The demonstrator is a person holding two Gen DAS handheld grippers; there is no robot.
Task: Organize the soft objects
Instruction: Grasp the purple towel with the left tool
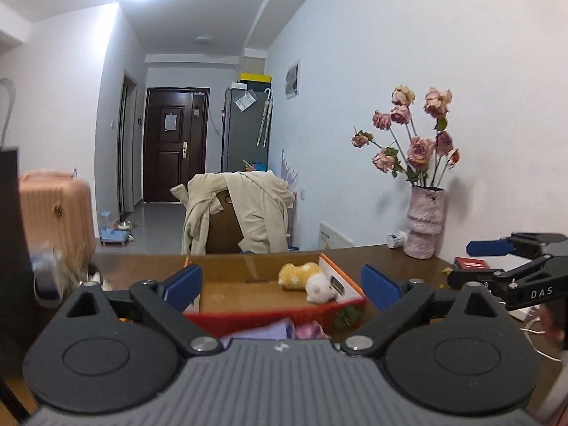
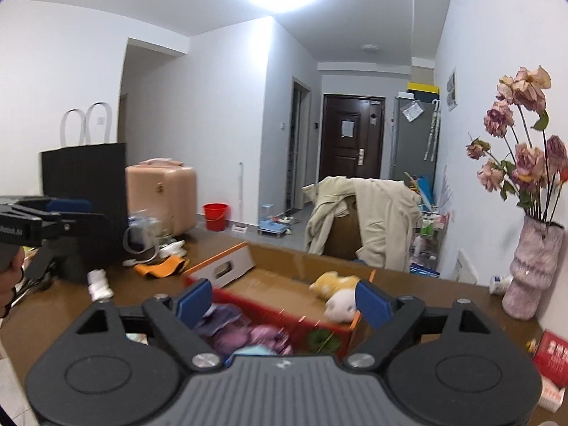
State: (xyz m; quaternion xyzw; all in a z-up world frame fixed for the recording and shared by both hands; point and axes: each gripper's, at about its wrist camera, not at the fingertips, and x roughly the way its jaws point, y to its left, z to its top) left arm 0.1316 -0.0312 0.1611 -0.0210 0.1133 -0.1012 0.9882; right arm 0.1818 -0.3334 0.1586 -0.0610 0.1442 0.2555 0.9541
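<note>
Closest to both lenses, the left gripper (image 1: 280, 285) and right gripper (image 2: 284, 301) hang empty, jaws spread wide. Purple cloths (image 2: 227, 323) bunch at the cardboard box's (image 2: 269, 310) near-left; yellow plush (image 2: 333, 284) and white plush (image 2: 342, 305) lie far-right inside. All look light and squashy; pinch each mid-body.

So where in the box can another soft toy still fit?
The cardboard box has bare floor on its left and middle, between the left wall and the yellow plush. The right corner is crowded: the white plush sits against the yellow one. The purple cloths fill the near red bin.
</note>
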